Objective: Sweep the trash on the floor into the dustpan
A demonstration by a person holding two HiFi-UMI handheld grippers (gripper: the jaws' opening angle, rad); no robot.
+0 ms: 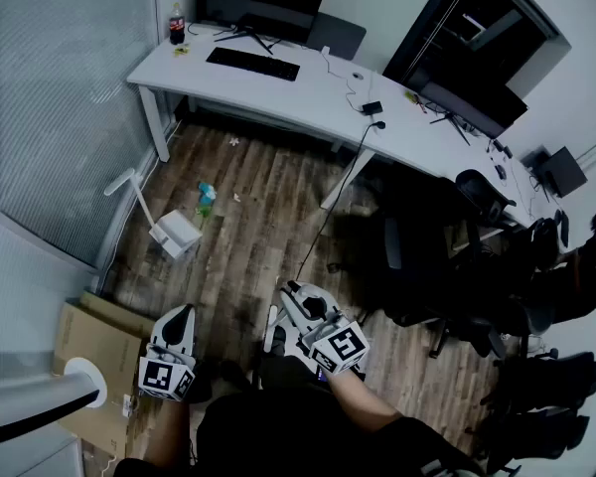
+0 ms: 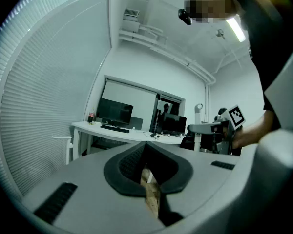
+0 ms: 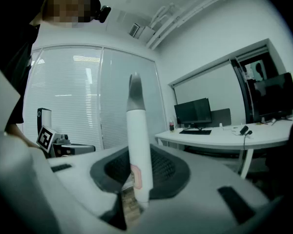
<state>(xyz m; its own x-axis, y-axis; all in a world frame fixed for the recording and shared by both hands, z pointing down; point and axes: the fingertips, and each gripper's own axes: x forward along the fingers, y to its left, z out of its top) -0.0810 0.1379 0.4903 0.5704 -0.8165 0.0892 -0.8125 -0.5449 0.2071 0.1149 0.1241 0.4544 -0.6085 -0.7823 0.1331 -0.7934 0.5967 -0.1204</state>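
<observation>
well, the person stands on the wood floor (image 1: 268, 217), some way back from the mess. the left gripper (image 2: 145, 147) has its jaws pressed together with nothing caught in them; only a sliver of floorboard shows through the gap below. the right gripper (image 3: 136, 167) is clamped on a white handle (image 3: 136, 130) with a grey tip, which stands upright between the pads. the white dustpan (image 1: 175, 233) sits on the floor close to its left edge, along the wall of blinds (image 1: 60, 97), and its long stem leans up toward that wall. a teal scrap (image 1: 207, 196) lies just beside the dustpan, on the side nearer the desk (image 1: 308, 87). a small pale scrap (image 1: 233, 141) lies further on, by the desk's front edge near its left leg. both grippers are well apart from the dustpan and the scraps. flattened cardboard (image 1: 91, 338) lies at the floor's near left corner, just beside the left gripper, and black chairs (image 1: 417, 266) crowd the right side.
</observation>
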